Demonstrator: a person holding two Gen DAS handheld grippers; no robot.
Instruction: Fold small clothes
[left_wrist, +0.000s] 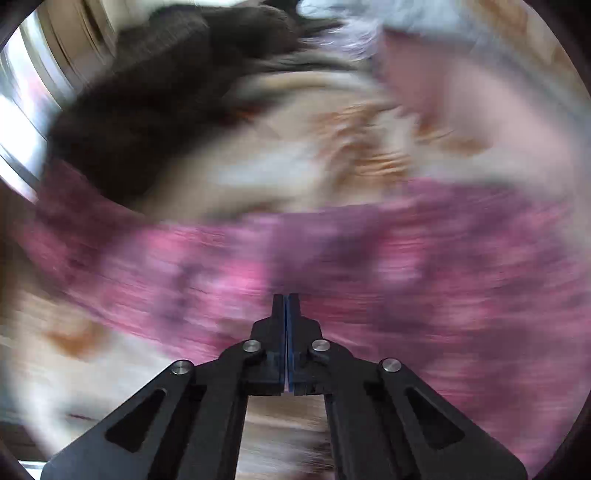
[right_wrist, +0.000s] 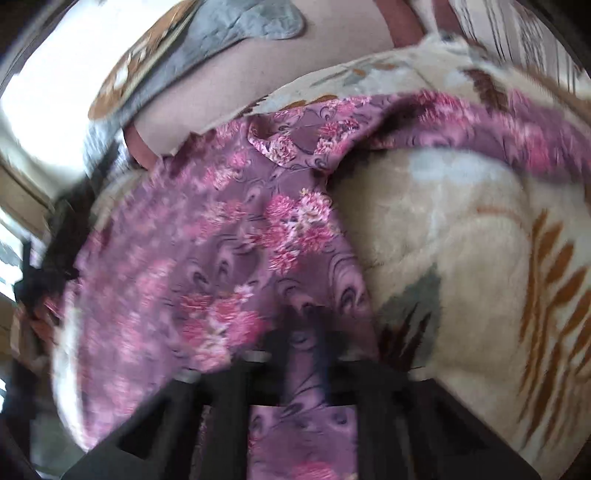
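A small purple garment with pink flowers (right_wrist: 236, 229) lies spread on a cream blanket with brown leaf prints (right_wrist: 461, 236). In the left wrist view it is a blurred pink-purple band (left_wrist: 369, 251) across the middle. My left gripper (left_wrist: 286, 299) is shut, its tips at the near edge of the garment; whether cloth is pinched is unclear. My right gripper (right_wrist: 303, 332) is blurred and closed on a fold of the garment, which runs down between the fingers.
A dark brown garment (left_wrist: 147, 92) lies at the upper left of the left wrist view. A grey cloth (right_wrist: 236, 26) and a pale pink cloth (right_wrist: 280, 74) lie at the far side of the blanket. A bright window (right_wrist: 44, 92) is at the left.
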